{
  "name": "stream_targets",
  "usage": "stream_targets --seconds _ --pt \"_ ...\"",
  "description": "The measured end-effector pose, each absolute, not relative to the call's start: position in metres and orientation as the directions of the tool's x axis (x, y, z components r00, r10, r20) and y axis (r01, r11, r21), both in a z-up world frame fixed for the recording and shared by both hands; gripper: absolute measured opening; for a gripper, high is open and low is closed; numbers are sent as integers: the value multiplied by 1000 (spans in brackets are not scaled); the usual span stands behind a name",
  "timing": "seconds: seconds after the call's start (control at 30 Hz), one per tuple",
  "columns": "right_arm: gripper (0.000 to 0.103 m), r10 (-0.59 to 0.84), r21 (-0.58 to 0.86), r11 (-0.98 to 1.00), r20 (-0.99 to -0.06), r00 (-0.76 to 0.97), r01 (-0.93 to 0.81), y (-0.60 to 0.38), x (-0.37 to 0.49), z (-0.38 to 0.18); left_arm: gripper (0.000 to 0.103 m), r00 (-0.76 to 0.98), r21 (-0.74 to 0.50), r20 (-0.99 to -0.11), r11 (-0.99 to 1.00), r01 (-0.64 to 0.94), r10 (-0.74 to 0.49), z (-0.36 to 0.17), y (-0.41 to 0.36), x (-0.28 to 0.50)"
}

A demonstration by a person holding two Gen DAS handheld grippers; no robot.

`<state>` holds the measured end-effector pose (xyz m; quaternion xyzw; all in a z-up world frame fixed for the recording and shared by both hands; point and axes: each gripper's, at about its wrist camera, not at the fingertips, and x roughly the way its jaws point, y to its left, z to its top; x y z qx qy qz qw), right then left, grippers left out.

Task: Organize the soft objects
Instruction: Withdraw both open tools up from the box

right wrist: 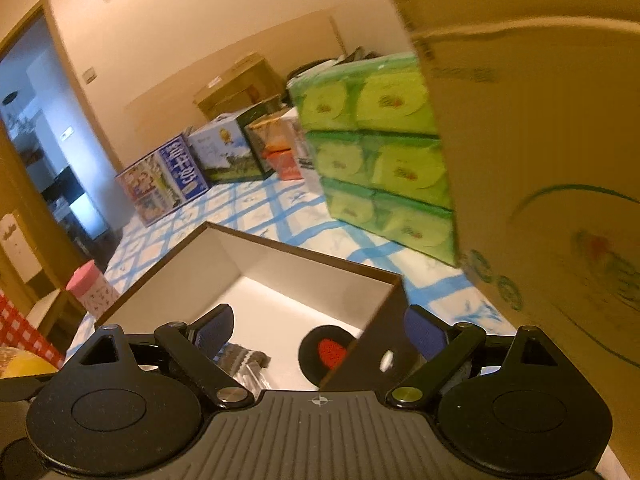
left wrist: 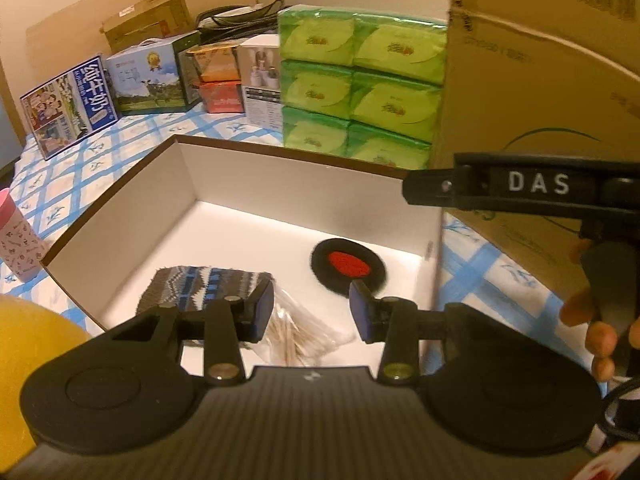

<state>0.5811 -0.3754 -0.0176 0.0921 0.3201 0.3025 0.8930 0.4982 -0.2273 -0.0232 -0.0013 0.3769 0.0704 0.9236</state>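
Observation:
An open white-lined box (left wrist: 224,172) with a dark rim sits on the checked cloth. Inside lie a folded knitted cloth (left wrist: 192,286), a clear bag of cotton swabs (left wrist: 300,328) and a round black pad with a red centre (left wrist: 348,266). My left gripper (left wrist: 312,310) is open and empty above the box's near side, over the swab bag. My right gripper (right wrist: 320,332) is open and empty, straddling the box's right corner (right wrist: 376,332); the pad (right wrist: 328,350) and the cloth (right wrist: 244,360) show between its fingers. The right tool's body (left wrist: 520,188) shows in the left wrist view.
A stack of green tissue packs (left wrist: 360,80) stands behind the box. A large cardboard carton (left wrist: 552,80) looms at right. Milk cartons and small boxes (left wrist: 120,88) line the back. A pink cup (left wrist: 16,236) stands at left, a yellow object (left wrist: 28,340) near left.

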Motion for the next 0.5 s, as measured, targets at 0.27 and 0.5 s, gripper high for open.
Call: stream_targets --seconds 0.27,0.5 --pt "92 554 409 828 -485 677 -384 -415 529 2 39 721 28 -691 999 -40 49 -1 -247 453" --pt "92 515 436 842 -477 712 -317 -437 461 18 39 713 12 -701 999 33 -15 16 -248 398"
